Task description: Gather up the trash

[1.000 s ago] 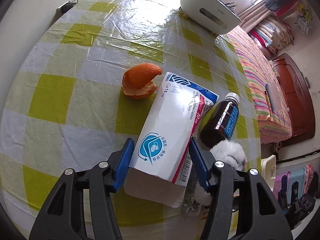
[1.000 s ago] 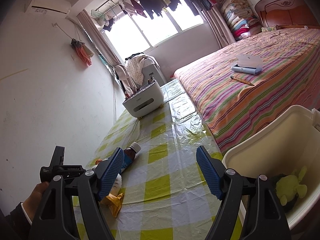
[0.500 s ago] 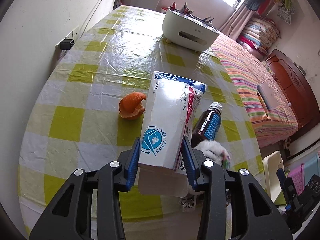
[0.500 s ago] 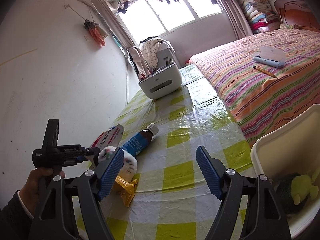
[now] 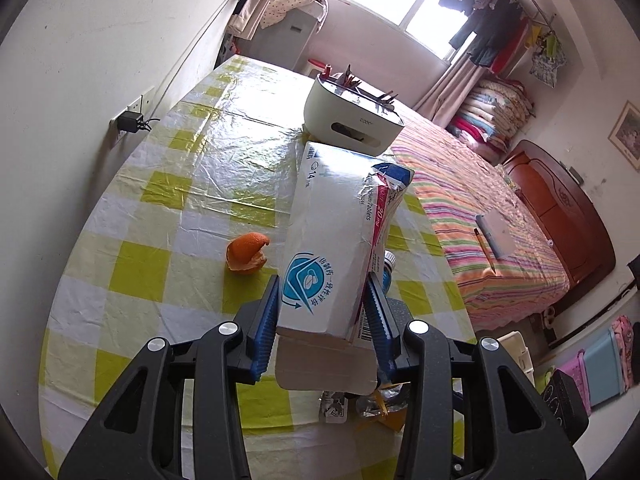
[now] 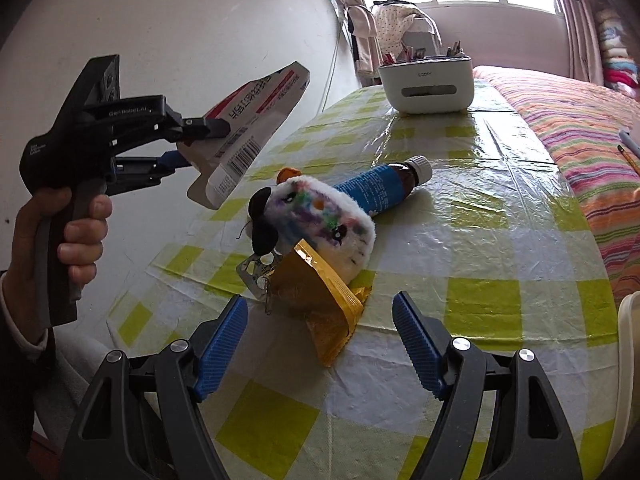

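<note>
Right gripper (image 6: 320,344): blue ribbed pads spread wide apart with nothing between them, low over the near edge of the table.
Gold foil wrapper (image 6: 324,300): crumpled, lying on the yellow-and-white checked plastic tablecloth (image 6: 460,240) just beyond the open right jaws, at about 12 o'clock from them.
Silver blister strip (image 6: 256,276): flat on the cloth, touching the wrapper's left side, at about 11 o'clock from the right gripper.
White plush toy with coloured specks and black ears (image 6: 316,220): lying on its side directly behind the wrapper, touching it.
Brown glass bottle with blue label and white cap (image 6: 384,186): on its side behind the plush, cap pointing to about 2 o'clock.
Left gripper (image 5: 322,320): jaws have just been closing; the blue pads are clamped on both long sides of the box.
White cardboard medicine box with red stripe and blue logo (image 5: 336,248): held clear above the table, its torn far end tilted up and its open bottom flap hanging below the pads; in the right wrist view it sits at about 10 o'clock, up by the wall.
Person's hand (image 6: 76,232): wrapped around the left tool's grey handle.
Orange peel (image 5: 245,254): on the cloth at about 10 o'clock from the left gripper, well apart from the box.
White plastic organiser (image 5: 352,120): at the far end of the table, pens sticking out of its top.
Striped bedspread (image 5: 480,216): beside the table's right edge.
</note>
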### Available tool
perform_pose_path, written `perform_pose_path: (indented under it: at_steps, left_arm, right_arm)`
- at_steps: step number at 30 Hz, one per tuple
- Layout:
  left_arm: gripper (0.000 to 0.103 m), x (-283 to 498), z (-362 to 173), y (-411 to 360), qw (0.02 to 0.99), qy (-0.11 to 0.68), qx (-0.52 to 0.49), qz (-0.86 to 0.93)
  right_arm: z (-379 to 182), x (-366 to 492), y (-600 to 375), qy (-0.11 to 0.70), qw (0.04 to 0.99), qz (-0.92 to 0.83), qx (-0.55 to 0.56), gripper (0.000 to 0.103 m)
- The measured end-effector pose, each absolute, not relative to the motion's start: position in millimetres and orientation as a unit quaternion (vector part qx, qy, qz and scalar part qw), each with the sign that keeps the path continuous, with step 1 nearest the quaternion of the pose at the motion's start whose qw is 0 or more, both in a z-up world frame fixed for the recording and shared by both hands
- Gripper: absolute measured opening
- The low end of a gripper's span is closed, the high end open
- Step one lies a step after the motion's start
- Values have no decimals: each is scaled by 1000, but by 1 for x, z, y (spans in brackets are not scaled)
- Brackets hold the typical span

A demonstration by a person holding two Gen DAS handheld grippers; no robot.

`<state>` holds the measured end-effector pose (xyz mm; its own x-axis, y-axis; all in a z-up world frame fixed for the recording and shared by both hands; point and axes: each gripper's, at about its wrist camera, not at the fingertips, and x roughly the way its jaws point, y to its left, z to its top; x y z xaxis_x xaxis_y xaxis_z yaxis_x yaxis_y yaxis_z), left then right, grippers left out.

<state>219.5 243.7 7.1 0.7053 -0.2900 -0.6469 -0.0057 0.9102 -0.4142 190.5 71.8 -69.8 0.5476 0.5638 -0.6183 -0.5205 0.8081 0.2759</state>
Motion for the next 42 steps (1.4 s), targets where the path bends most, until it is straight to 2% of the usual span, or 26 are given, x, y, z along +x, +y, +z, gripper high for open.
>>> perform_pose_path:
  at_steps: [3, 9, 11, 13, 19, 42]
  left_arm:
    - [41, 216, 10, 240, 905, 370, -194, -85]
    - [41, 215, 10, 236, 903, 372, -196, -90]
    - [42, 216, 8, 235, 902, 375, -195, -92]
    - [42, 216, 9, 233, 902, 374, -192, -92]
    - [42, 217, 10, 225, 905, 370, -187, -96]
    - [42, 202, 27, 184, 916, 340, -162, -138]
  right_arm:
    - [-73, 191, 87, 362, 879, 310, -6, 73]
    - [-78, 203, 91, 373, 881, 292, -11, 71]
    - [-83, 211, 88, 390, 874, 289, 5, 61]
    - [-85, 213, 84, 399, 869, 291, 18, 43]
    - [-84, 206, 84, 384, 872, 303, 21, 21]
    - [-58, 192, 14, 311, 906, 258, 123, 20]
